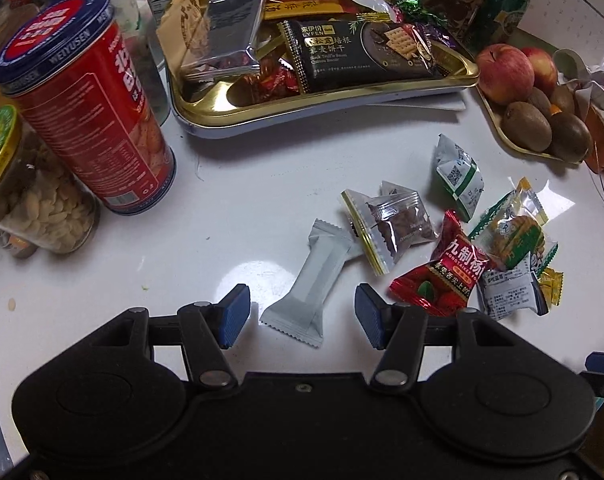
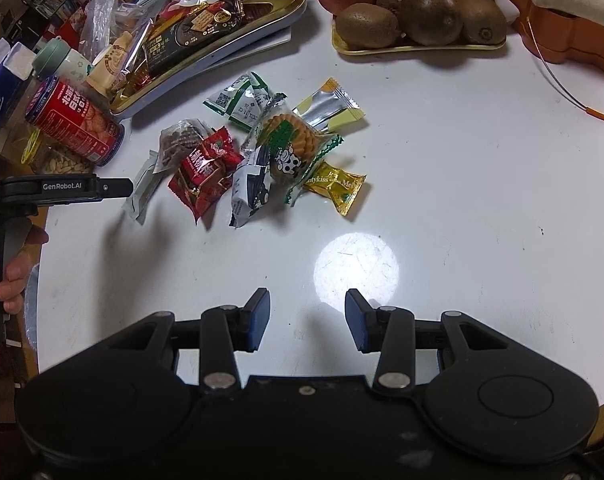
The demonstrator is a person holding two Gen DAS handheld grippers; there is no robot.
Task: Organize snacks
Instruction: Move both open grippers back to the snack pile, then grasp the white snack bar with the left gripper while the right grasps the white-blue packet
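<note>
A long pale grey snack packet (image 1: 313, 276) lies on the white table between the blue pads of my left gripper (image 1: 302, 316). The pads stand wide and clear of it, so this gripper is open. To its right is a loose pile: a clear packet of brown pieces (image 1: 397, 224), a red packet (image 1: 441, 276), a green biscuit packet (image 1: 513, 236) and a green-and-white packet (image 1: 457, 176). My right gripper (image 2: 307, 320) is open over bare table, nearer than the pile (image 2: 290, 144). The left gripper (image 2: 128, 187) shows side-on at the grey packet (image 2: 142, 188). A gold tray (image 1: 206, 102) of snacks stands behind.
A red biscuit tin (image 1: 90, 100) and a jar of pale nuts (image 1: 34, 196) stand at the left. A small tray of apples and kiwis (image 2: 417, 16) sits at the back right beside an orange box (image 2: 561, 32). A hand (image 2: 6, 272) holds the left gripper's handle.
</note>
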